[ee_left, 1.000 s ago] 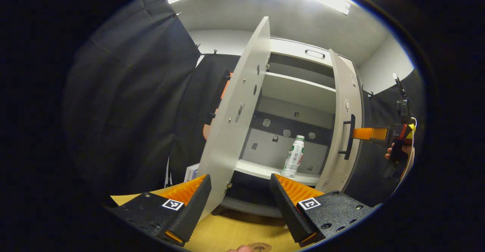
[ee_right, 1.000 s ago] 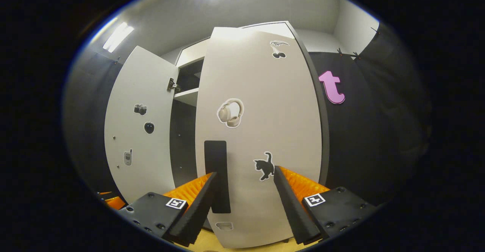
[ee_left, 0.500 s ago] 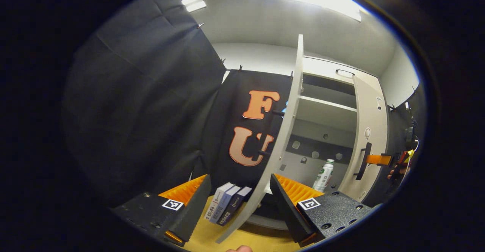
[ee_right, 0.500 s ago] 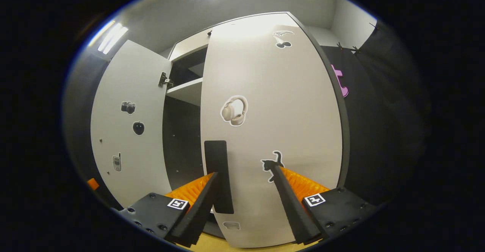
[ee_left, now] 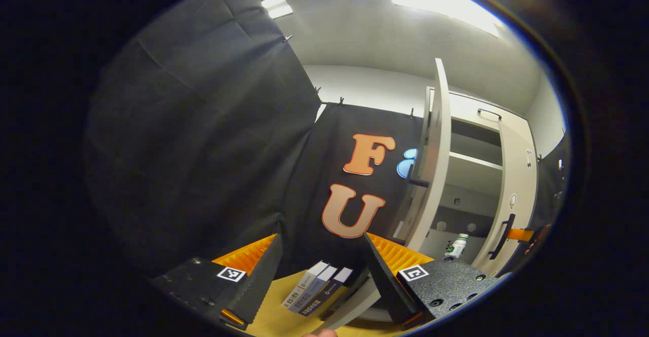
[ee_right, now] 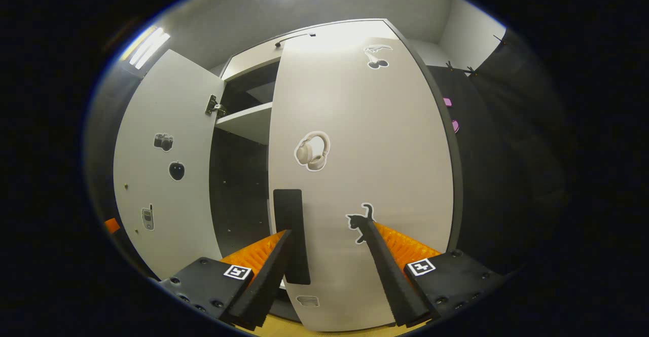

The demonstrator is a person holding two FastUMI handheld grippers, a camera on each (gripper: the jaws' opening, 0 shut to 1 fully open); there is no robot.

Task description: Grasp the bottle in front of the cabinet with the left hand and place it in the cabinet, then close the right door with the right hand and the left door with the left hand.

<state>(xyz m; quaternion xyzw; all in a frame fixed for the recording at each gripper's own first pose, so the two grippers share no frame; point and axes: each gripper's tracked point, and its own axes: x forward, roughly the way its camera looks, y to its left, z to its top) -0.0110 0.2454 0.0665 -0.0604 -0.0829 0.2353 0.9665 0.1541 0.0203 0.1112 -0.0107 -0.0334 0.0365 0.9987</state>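
The white bottle [ee_left: 456,246] stands upright on the cabinet's lower shelf, seen through the gap between the doors. The left door [ee_left: 431,175] is edge-on, just right of my left gripper [ee_left: 322,239], which is open and holds nothing. The right door [ee_right: 365,164], with stickers on it, is nearly closed in the right gripper view. My right gripper [ee_right: 328,229] is open right in front of it, its left finger beside the dark handle [ee_right: 291,235]. From the left gripper view, that right gripper [ee_left: 519,234] shows by the right door's handle [ee_left: 502,235].
Three small boxes [ee_left: 317,289] lie on the wooden table [ee_left: 274,316] left of the cabinet. The left door [ee_right: 162,175] stands wide open in the right gripper view, beside an upper shelf [ee_right: 243,121]. Black cloth walls surround the cabinet.
The left gripper has swung left, round to the outer side of the left door. The right door has turned further toward shut with the right gripper following it.
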